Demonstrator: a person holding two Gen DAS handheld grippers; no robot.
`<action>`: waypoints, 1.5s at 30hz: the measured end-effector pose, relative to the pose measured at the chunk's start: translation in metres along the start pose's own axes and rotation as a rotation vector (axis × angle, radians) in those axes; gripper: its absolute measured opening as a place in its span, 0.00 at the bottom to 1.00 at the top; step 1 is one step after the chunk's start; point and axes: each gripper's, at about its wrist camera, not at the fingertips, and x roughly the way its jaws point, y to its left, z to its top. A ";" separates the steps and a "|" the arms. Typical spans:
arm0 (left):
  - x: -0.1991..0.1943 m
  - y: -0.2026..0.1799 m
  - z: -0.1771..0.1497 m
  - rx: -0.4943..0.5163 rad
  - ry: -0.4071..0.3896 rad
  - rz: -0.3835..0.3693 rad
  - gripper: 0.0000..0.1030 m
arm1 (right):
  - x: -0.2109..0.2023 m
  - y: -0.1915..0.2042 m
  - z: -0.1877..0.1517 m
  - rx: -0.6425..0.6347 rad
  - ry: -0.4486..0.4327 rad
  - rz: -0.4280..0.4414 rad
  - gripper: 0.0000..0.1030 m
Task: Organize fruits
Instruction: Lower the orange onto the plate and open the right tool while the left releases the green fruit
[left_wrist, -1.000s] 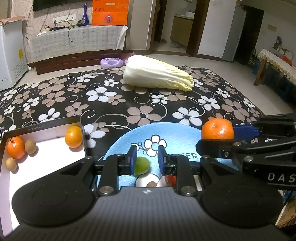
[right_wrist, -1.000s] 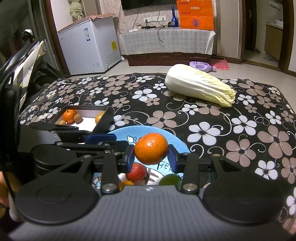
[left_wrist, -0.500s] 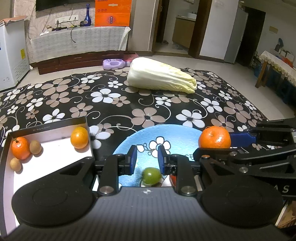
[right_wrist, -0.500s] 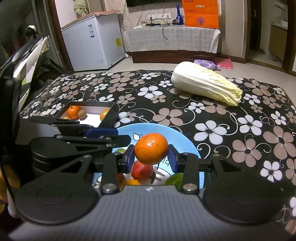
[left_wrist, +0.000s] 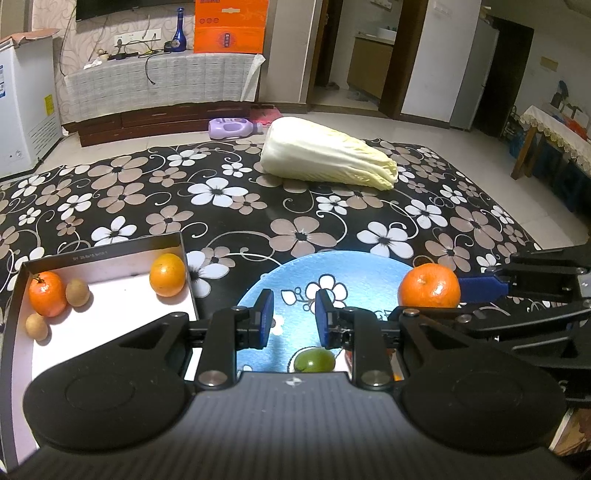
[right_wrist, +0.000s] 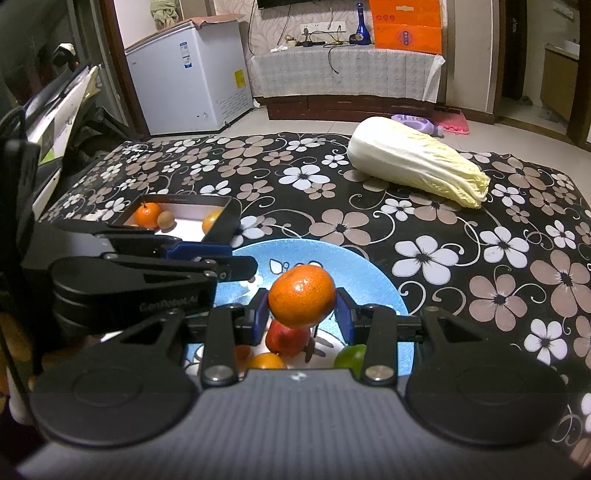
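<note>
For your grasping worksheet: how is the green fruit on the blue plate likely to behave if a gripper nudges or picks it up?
The green fruit looks round and smooth, so it would probably roll across the blue plate when nudged. Its glossy skin may slip between pads. It seems small, likely light.

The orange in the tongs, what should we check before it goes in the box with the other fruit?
1. Grip: the right tongs are shut on the orange, pads on both sides. Ok.
2. Room in the box: the white floor is bare between the fruit at the left wall and the one in the far right corner. Ok.
3. Path: the left tongs sit between the orange and the box. Not ok.
4. Left tongs: shut as far as they go, holding nothing. Ok.
5. Green fruit lies loose on the blue plate, clear of the orange. Ok.
</note>
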 end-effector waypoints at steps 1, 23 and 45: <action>0.000 0.000 0.000 0.000 0.000 0.000 0.27 | 0.000 0.000 0.000 0.000 0.001 0.000 0.40; -0.005 0.007 0.001 -0.003 -0.007 0.007 0.33 | 0.014 0.000 -0.015 -0.124 0.152 -0.096 0.40; -0.005 0.008 0.000 -0.009 -0.010 0.011 0.33 | 0.004 0.003 -0.015 -0.160 0.152 -0.059 0.53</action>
